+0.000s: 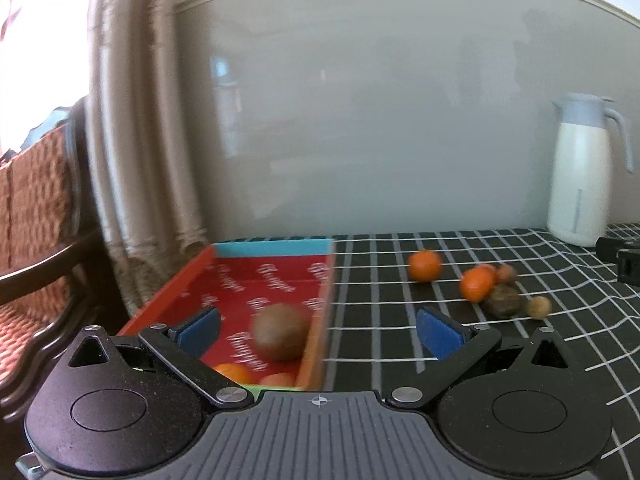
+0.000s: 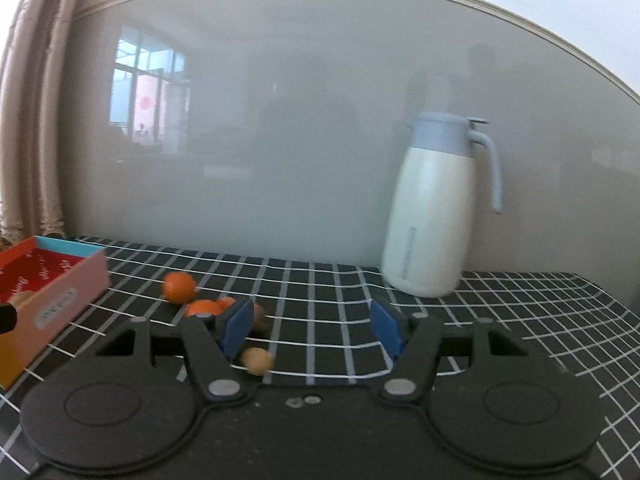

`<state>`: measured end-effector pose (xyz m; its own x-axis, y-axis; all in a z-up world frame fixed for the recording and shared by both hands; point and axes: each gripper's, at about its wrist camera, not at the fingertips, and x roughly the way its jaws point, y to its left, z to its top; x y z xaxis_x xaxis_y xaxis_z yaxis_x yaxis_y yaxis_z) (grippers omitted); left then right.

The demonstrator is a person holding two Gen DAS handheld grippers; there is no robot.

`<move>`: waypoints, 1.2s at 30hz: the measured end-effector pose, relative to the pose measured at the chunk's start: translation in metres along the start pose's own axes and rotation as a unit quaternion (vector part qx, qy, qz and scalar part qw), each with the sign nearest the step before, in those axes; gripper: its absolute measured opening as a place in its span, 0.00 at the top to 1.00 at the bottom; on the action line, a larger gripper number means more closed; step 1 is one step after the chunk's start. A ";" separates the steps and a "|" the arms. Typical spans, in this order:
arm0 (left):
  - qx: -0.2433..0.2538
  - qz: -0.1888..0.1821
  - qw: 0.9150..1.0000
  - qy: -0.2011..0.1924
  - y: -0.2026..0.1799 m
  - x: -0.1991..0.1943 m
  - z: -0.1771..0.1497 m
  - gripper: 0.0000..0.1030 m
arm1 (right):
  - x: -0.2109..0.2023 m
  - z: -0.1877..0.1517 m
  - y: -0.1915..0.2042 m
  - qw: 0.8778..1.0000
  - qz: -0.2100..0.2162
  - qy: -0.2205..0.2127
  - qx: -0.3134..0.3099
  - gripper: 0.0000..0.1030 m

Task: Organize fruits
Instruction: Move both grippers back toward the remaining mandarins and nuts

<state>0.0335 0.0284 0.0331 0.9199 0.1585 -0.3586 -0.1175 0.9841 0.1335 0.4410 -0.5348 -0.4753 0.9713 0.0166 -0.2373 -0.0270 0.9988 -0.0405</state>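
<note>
We have the left gripper [image 1: 318, 330] over the red box [image 1: 192, 280], which sits at the left edge of the table [image 1: 400, 280], its blue pads spread wide with nothing between them. A brown fruit [image 1: 280, 332] appears blurred inside the box near its right wall, and two orange fruits [image 1: 234, 372] lie at the near end, so we judge the step in hand to be a drop into the box. The right gripper [image 2: 310, 328] is also spread apart and empty, low over the checked cloth. Loose fruit still waits near the middle of the table: one orange [image 1: 425, 266] toward the back edge, another orange [image 1: 476, 284] touching a dark brown fruit [image 1: 502, 300], and a small tan fruit [image 1: 539, 307] just beside them; a further small brownish one behind the cluster is too blurred to name. To do this well, we should clear the box wall before swinging away, and close on one fruit at a time from the cluster's outer side, since round fruit will likely roll if nudged. The white jug [image 2: 436, 216] near the back edge stands well apart from our path.
</note>
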 end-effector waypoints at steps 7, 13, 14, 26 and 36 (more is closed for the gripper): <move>0.020 -0.035 0.999 0.003 -0.043 0.013 0.006 0.00 | 0.002 -0.010 -0.027 1.000 -0.017 0.010 0.003 0.39; 0.033 -0.068 0.997 0.012 -0.079 0.025 0.005 0.00 | 0.005 -0.016 -0.044 0.999 -0.026 0.018 0.013 0.39; 0.036 -0.071 0.997 0.014 -0.084 0.026 0.005 0.00 | 0.006 -0.016 -0.046 0.999 -0.027 0.019 0.014 0.39; 0.026 -0.122 0.991 0.048 -0.131 0.049 0.001 0.01 | 0.013 -0.023 -0.069 0.999 -0.038 0.027 0.025 0.39; 0.041 -0.148 0.983 0.096 -0.184 0.072 -0.007 0.34 | 0.017 -0.031 -0.100 0.997 -0.059 0.040 0.041 0.38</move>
<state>0.1190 -0.1406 -0.0240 0.8205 -0.1138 -0.5601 0.1821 0.9810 0.0674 0.4531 -0.6362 -0.5059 0.9443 -0.1021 -0.3128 0.1094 0.9940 0.0058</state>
